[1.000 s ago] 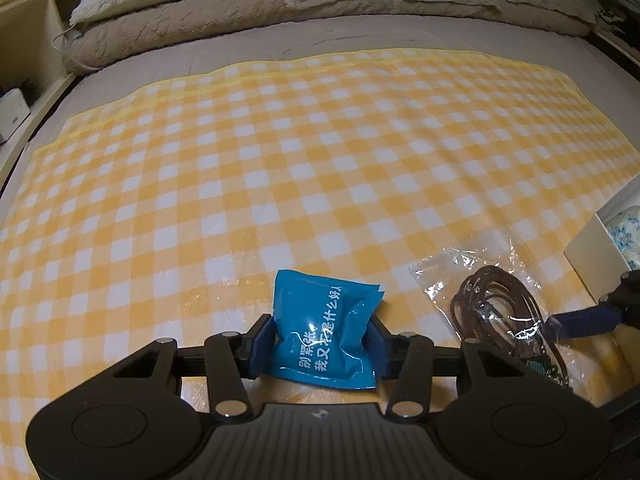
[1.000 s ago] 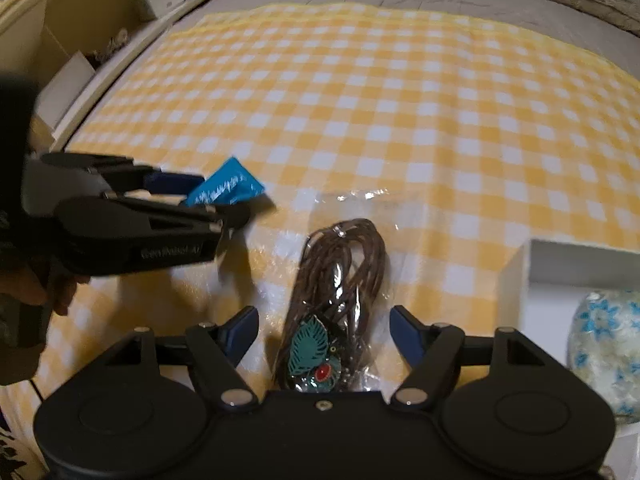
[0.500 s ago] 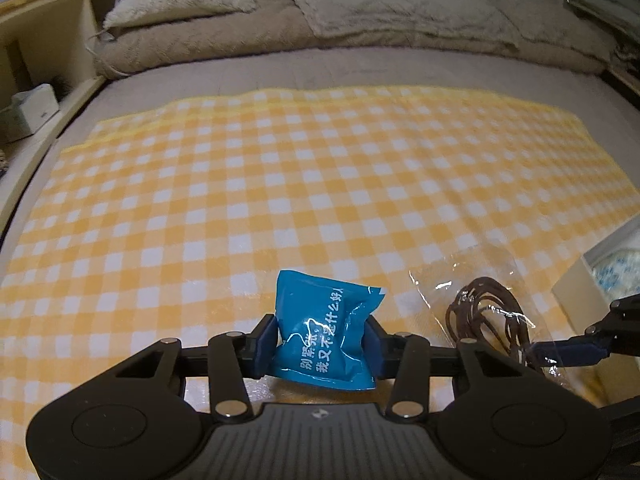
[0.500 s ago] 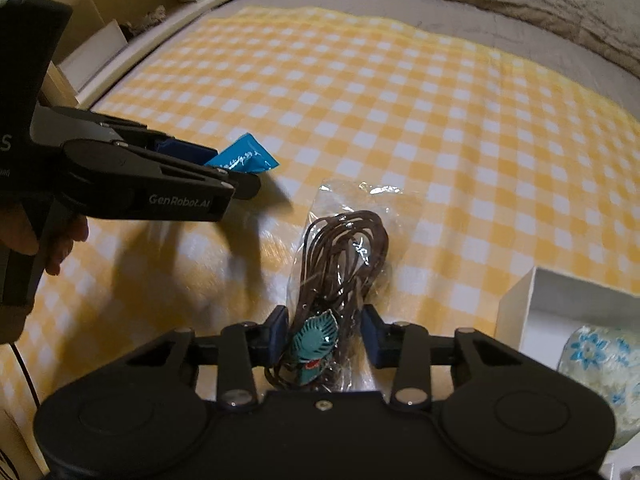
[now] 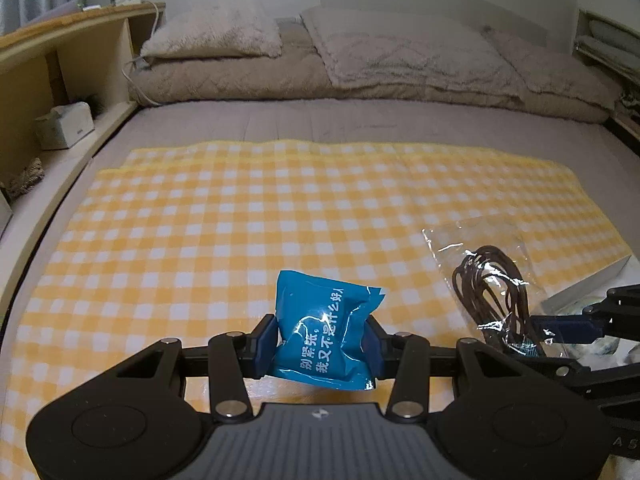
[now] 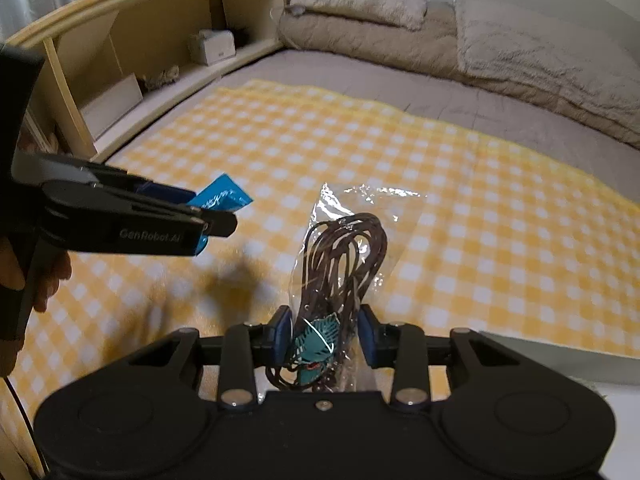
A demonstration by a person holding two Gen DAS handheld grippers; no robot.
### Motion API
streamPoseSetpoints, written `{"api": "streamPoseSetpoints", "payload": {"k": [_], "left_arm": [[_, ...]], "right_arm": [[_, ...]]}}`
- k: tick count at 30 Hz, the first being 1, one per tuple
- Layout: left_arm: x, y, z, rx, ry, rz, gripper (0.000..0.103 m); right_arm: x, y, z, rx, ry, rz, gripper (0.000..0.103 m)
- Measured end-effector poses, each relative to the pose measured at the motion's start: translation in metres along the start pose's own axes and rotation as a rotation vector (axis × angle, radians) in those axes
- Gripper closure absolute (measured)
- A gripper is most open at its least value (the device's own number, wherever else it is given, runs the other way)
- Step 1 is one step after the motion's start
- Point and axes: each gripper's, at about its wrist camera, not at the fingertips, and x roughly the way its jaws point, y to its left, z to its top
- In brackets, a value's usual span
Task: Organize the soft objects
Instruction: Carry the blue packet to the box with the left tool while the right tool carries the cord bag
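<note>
Left wrist view: left gripper (image 5: 322, 346) clamps blue packet (image 5: 325, 334) above checked cloth (image 5: 240, 220). Right gripper (image 6: 325, 338) pinches clear bag (image 6: 344, 276) of brown cord, lifted, right of packet.

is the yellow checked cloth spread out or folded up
Spread out: the yellow-and-white checked cloth lies flat across the grey bed, edges visible.

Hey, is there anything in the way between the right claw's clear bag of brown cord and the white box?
Nothing visible. The right claw is shut on the clear bag of brown cord, held above the checkered cloth. The white box sits just right of it. The left claw, holding the blue packet, is on the opposite side.
</note>
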Motion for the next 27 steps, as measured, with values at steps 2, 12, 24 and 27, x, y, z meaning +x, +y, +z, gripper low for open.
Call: {"api": "streamPoseSetpoints", "payload": {"k": [2,12,24,27], "left_arm": [[-0.006,-0.004,0.001,-0.012,-0.015,-0.001,0.056],[-0.032,-0.030,0.005,-0.056,-0.087,-0.011,0.057],[-0.054,-0.071,0.006,-0.059,-0.139,-0.063,0.057],[-0.056,-0.086,0.009,-0.052,-0.154,-0.085,0.057]], "right_arm": [[-0.009,-0.002,0.001,-0.001,-0.022,-0.003,0.067],[-0.055,-0.019,-0.003,0.006,-0.116,-0.024,0.067],[-0.107,-0.060,-0.019,0.034,-0.195,-0.079,0.067],[-0.118,-0.071,-0.023,0.049,-0.213,-0.096,0.067]]}}
